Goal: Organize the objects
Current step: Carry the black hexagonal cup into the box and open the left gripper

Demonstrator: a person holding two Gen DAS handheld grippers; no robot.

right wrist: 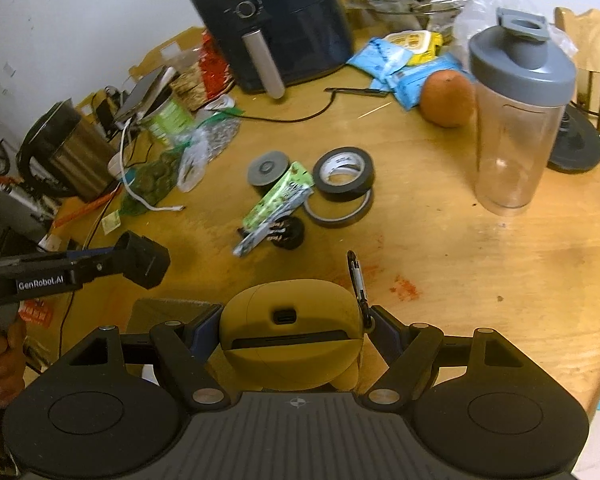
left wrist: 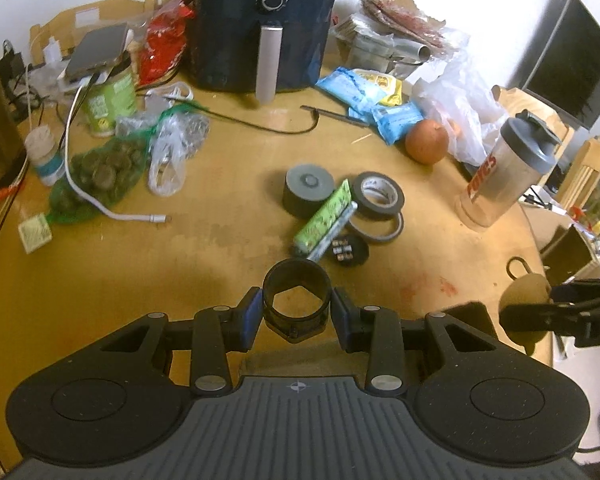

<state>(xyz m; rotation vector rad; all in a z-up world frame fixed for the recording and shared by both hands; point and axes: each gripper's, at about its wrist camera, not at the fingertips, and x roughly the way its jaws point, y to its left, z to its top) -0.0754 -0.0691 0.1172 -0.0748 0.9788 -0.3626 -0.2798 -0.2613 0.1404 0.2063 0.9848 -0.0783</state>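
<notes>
Above your cluttered round wooden table (right wrist: pixel 480 264) by a white wall, your left gripper (left wrist: pixel 296 312) clamps a black ring (left wrist: pixel 296 296), bore facing up, while your right gripper (right wrist: pixel 292 332) clamps a yellow case (right wrist: pixel 292 340) crosswise near the front edge.

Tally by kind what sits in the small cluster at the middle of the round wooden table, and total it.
Black tape rolls: 2, thick and thin
Grey-topped black cylinder: 1
Green printed packet: 1
Silvery stick: 1
Black round holder of small metal pieces: 1
Total: 6
</notes>
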